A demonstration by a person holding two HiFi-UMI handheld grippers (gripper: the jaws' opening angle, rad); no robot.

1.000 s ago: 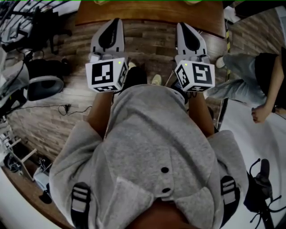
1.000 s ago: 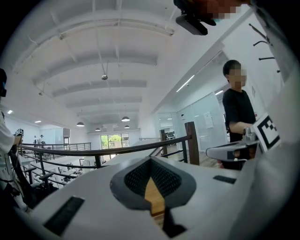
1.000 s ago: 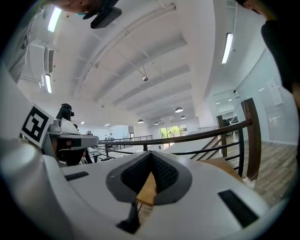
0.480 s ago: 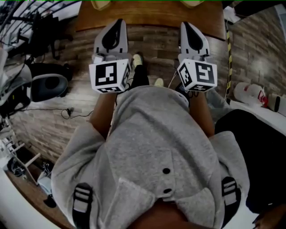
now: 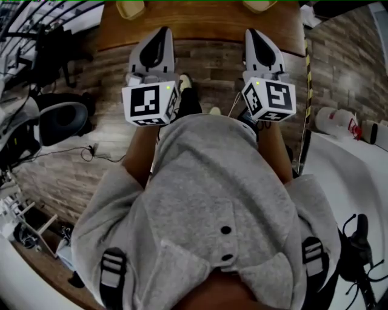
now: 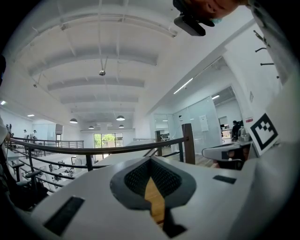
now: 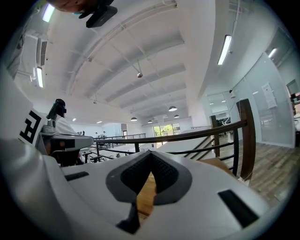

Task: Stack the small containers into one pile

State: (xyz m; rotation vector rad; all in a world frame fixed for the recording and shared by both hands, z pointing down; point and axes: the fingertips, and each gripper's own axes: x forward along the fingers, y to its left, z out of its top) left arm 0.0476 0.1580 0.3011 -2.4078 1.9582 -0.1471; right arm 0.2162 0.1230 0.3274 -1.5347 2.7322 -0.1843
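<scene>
Two pale yellow small containers show only as slivers at the top edge of the head view, one on the left [image 5: 130,7] and one on the right [image 5: 259,5], both on the brown wooden table [image 5: 206,24]. My left gripper [image 5: 156,37] and right gripper [image 5: 254,36] point level toward the table's near edge, short of the containers. Both are shut with nothing between the jaws. In the left gripper view the closed left gripper [image 6: 150,163] shows only a strip of table wood behind its pads, and the right gripper [image 7: 151,155] shows the same in its own view.
A black chair [image 5: 57,118] and a floor cable [image 5: 91,151] are at the left. A white table [image 5: 357,175] and a white jug [image 5: 336,121] are at the right. A dark railing [image 6: 93,150] runs beyond the table.
Both grippers have moved a little toward the table, so more of it and the two containers' edges now show. A person at the right edge has left the view.
</scene>
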